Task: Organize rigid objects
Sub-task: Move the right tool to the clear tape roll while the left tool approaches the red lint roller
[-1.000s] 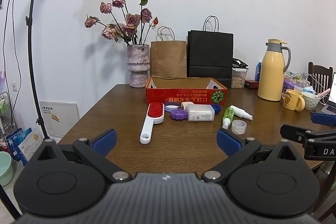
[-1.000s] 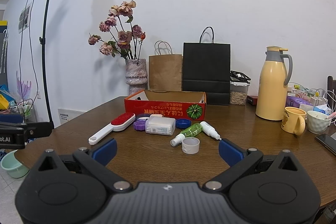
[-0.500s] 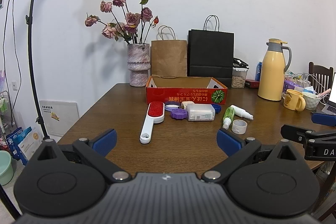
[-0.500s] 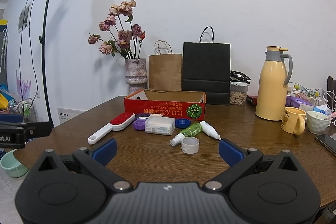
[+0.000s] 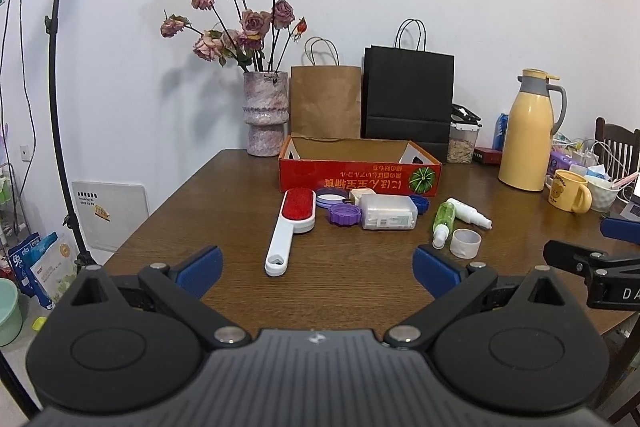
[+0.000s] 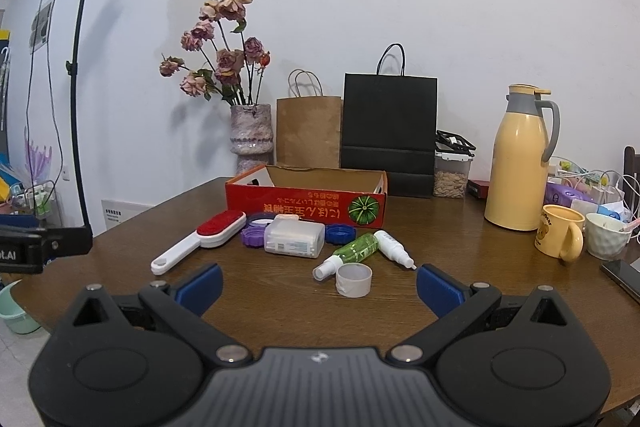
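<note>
Nothing was sorted at that point, by my read. The box (image 5: 360, 175) looked empty as far as I could see into it, and every loose item lay on the table (image 5: 224, 211) in front of it.

Relative to the box:
- brush (image 5: 291, 227) lay in front of its left end, red head toward the box, handle pointing back at me.
- case (image 5: 387, 213) sat in front of the middle, just short of the box wall.
- purple cap (image 5: 345, 215) touched or nearly touched the case on its left; blue cap (image 5: 420, 203) sat at the case's right, nearer the box.
- A ring lid (image 5: 330, 197) and a small beige piece lay between the case and the box; I couldn't tell what the beige piece was.
- green bottle (image 5: 442, 223) and white bottle (image 5: 468, 213) lay in front of the right end, side by side, tops close together.
- tape roll (image 5: 465, 243) stood just in front of the bottles, farthest from the box.

My left gripper (image 5: 318, 269) was wide open and held nothing; the brush handle pointed into the gap, not yet between the pads. My right gripper (image 6: 318, 285) was also wide open and empty; the tape roll (image 6: 354, 279) lay just ahead of the gap, and the white bottle's tip sat near the right pad.

All picks were left to do. Brush for the left and tape roll for the right looked like the nearest starts.
</note>
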Available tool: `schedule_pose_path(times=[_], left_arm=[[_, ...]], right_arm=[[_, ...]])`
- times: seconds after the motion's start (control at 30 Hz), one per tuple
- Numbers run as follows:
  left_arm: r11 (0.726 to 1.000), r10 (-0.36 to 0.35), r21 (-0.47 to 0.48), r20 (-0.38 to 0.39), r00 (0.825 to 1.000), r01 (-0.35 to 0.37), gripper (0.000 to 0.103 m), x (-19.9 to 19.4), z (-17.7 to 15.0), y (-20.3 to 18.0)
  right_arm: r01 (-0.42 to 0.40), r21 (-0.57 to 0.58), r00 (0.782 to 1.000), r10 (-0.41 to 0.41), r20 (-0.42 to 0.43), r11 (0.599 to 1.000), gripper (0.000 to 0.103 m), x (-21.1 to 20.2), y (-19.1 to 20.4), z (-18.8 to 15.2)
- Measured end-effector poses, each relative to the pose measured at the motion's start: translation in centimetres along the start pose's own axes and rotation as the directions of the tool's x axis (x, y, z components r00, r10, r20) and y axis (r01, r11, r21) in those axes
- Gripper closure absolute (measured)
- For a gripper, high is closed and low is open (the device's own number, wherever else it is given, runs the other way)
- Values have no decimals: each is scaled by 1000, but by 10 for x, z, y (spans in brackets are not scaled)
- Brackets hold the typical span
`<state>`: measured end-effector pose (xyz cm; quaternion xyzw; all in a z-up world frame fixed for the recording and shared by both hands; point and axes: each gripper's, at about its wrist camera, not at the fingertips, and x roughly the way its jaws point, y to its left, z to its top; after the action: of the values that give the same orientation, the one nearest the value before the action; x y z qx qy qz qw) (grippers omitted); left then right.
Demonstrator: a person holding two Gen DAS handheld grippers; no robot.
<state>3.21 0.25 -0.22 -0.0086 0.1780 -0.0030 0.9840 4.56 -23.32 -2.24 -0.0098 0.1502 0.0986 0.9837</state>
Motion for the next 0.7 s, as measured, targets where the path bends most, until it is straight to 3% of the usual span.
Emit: schedule_pose_path(times=[0.7], left_arm=[[999,-38,-16,-65,997,37,0,75,12,0]], right_arm=[[17,-11,998,-18,-60,1000,0,67,-15,3]])
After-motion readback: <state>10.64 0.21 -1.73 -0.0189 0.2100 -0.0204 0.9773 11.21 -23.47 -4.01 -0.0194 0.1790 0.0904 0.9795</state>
